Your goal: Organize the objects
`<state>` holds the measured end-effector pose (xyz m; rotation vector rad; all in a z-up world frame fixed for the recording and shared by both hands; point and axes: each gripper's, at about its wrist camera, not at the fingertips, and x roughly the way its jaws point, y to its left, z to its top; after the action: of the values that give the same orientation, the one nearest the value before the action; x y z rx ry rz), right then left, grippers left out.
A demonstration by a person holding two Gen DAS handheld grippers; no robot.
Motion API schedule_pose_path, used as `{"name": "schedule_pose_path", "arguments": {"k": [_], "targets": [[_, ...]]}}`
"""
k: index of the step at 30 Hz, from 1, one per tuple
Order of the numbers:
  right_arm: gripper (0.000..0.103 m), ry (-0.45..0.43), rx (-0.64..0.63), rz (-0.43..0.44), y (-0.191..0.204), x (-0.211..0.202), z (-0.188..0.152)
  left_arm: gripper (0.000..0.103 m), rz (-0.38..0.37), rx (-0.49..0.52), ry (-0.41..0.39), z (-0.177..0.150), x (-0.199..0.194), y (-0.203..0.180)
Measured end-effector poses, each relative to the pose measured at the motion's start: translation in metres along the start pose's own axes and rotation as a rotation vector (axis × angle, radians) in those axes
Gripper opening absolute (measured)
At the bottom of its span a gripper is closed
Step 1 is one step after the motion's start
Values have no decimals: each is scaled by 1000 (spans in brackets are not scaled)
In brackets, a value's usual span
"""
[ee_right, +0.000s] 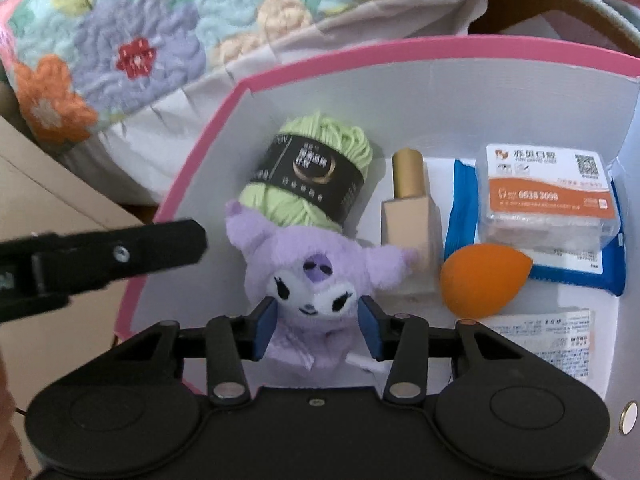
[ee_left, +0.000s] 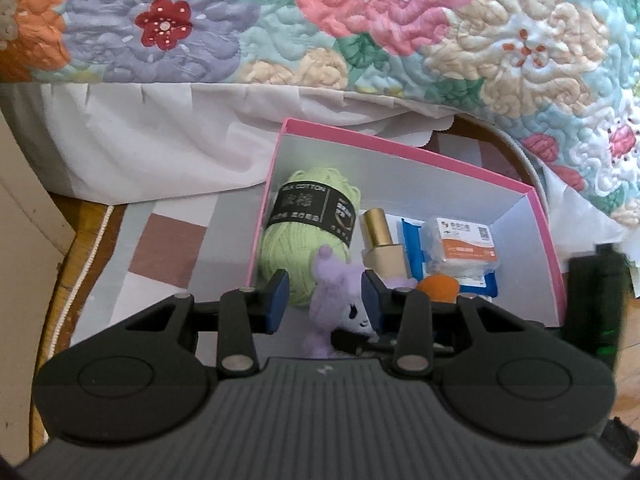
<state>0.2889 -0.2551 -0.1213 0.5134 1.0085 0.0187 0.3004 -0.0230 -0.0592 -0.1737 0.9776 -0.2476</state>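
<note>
A: Right gripper is clamped on the purple plush toy, down inside the pink box.
B: Toy's against the green yarn?
A: Touching it, yes. Left gripper stands part open over the box's near edge, gripping nothing.

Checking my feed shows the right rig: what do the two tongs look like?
Both match: left tongs and right tongs have a black body, ribbed on top, two round black bosses, black linkage arms with silver pivot pins, and blue pads on the fingertips. No cables or sleeves visible.
</note>
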Motion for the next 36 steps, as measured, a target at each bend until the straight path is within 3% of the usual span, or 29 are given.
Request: {"name": "schedule_pose_path", "arguments": {"k": [2, 4, 8, 13, 17, 26, 36], "targets": [[49, 65, -35, -44, 6, 10, 0, 40, 13, -4, 8, -3, -2, 3], [50, 57, -10, -37, 8, 7, 1, 42, 28, -9, 15, -5, -6, 5], [51, -18, -55, -35, 15, -21, -7, 47, 41, -18, 31, -10, -22, 10], [63, -118, -55, 1, 16, -74, -21, 56, 69, 23, 28, -21, -52, 12], [74, -162, -57, -40, 18, -112, -31, 56, 72, 71, 17, -31, -82, 7], [79, -241, -94, -115, 24, -195, -58, 61, 32, 123, -23, -48, -145, -14], [82, -282, -125, -182, 43, -250, -98, 64, 29, 95, -1, -76, -173, -9]]}}
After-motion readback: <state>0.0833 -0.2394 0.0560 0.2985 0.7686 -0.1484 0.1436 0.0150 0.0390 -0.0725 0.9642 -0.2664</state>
